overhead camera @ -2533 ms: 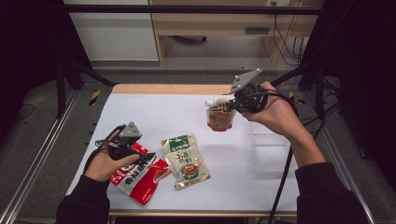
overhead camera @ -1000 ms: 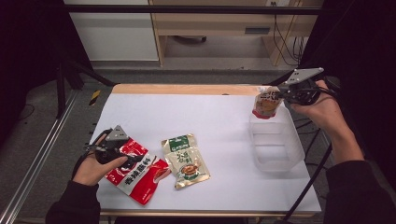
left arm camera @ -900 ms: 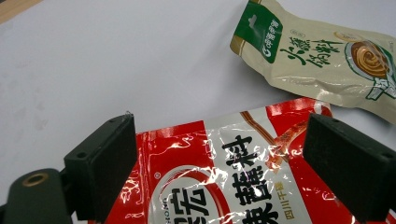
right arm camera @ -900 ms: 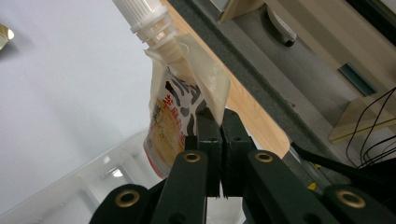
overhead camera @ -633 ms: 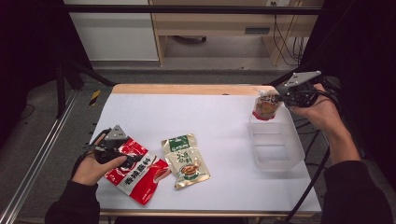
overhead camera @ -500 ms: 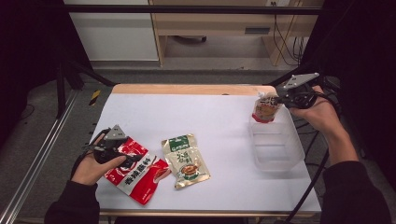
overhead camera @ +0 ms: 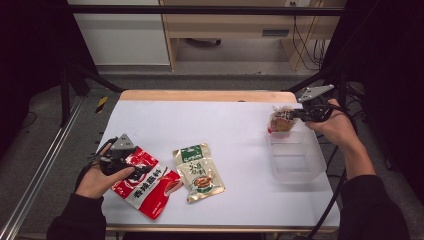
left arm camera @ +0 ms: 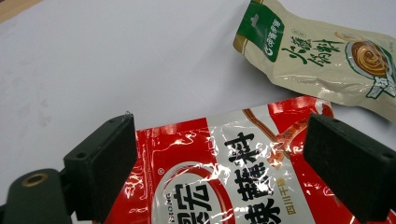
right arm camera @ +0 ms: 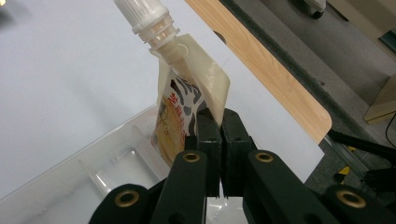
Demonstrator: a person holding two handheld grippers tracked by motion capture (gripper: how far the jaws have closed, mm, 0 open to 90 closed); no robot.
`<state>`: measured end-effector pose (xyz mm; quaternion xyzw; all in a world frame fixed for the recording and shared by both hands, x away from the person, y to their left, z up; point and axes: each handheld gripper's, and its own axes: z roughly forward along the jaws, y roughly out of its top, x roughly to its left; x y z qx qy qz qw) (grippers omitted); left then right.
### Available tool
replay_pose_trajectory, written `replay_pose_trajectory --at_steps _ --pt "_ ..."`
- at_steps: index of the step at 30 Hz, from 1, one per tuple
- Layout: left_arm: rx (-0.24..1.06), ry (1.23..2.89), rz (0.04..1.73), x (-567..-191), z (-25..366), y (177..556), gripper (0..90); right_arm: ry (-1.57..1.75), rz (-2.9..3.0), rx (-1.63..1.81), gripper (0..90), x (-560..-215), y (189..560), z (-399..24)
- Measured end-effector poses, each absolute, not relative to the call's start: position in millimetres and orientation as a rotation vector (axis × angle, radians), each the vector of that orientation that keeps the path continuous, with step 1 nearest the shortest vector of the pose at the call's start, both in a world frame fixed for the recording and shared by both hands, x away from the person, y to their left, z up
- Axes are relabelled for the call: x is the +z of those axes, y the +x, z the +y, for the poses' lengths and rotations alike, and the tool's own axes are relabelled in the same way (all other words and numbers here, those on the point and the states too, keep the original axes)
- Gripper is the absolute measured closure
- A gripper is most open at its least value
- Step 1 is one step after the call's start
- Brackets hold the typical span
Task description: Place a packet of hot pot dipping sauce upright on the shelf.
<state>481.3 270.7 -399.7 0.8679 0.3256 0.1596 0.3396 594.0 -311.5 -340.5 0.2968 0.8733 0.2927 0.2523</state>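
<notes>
My right gripper [overhead camera: 299, 114] [right arm camera: 215, 122] is shut on the top edge of a cream spouted pouch [overhead camera: 281, 120] [right arm camera: 180, 112] with a white screw cap. The pouch hangs over the far end of a clear plastic tray [overhead camera: 295, 159] [right arm camera: 70, 182] at the table's right. At the left front, my left gripper [overhead camera: 131, 162] [left arm camera: 224, 168] stands open, its jaws on either side of a red sauce packet [overhead camera: 146, 181] [left arm camera: 219, 177] lying flat. A beige and green seasoning packet [overhead camera: 198, 172] [left arm camera: 322, 56] lies just right of the red one.
The white table top [overhead camera: 210, 125] has a wooden strip [overhead camera: 205, 96] along its far edge. Dark frame posts and cables stand at both sides. A cable trails from my right gripper down past the table's right edge.
My right gripper has carried the spouted pouch from the table's middle to the right and lowered it toward the clear tray. The left gripper has stayed over the red packet.
</notes>
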Motion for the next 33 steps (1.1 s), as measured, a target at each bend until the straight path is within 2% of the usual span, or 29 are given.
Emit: replay_pose_trajectory --at_steps 19,23,27,28,30,32,33 --pt "0.408 2.259 0.849 -399 273 482 10.0 0.894 2.376 0.801 87.3 -356 597 -315" --pt "0.406 2.259 0.847 -400 272 482 10.0 0.91 2.368 0.812 81.9 -355 597 -316" --pt "0.409 2.258 0.847 -398 273 481 10.0 0.981 2.335 0.82 67.7 -351 596 -318" --pt "0.413 2.255 0.848 -398 273 480 10.0 0.985 2.309 0.846 61.1 -346 592 -318" --pt "0.413 2.254 0.844 -397 272 480 10.0 0.982 2.303 0.848 59.2 -344 590 -317" --pt "0.415 2.254 0.841 -397 271 479 9.9 0.974 2.264 0.86 49.2 -336 579 -313" --pt "0.415 2.254 0.841 -397 271 479 9.9 0.974 2.264 0.86 49.2 -336 579 -313"
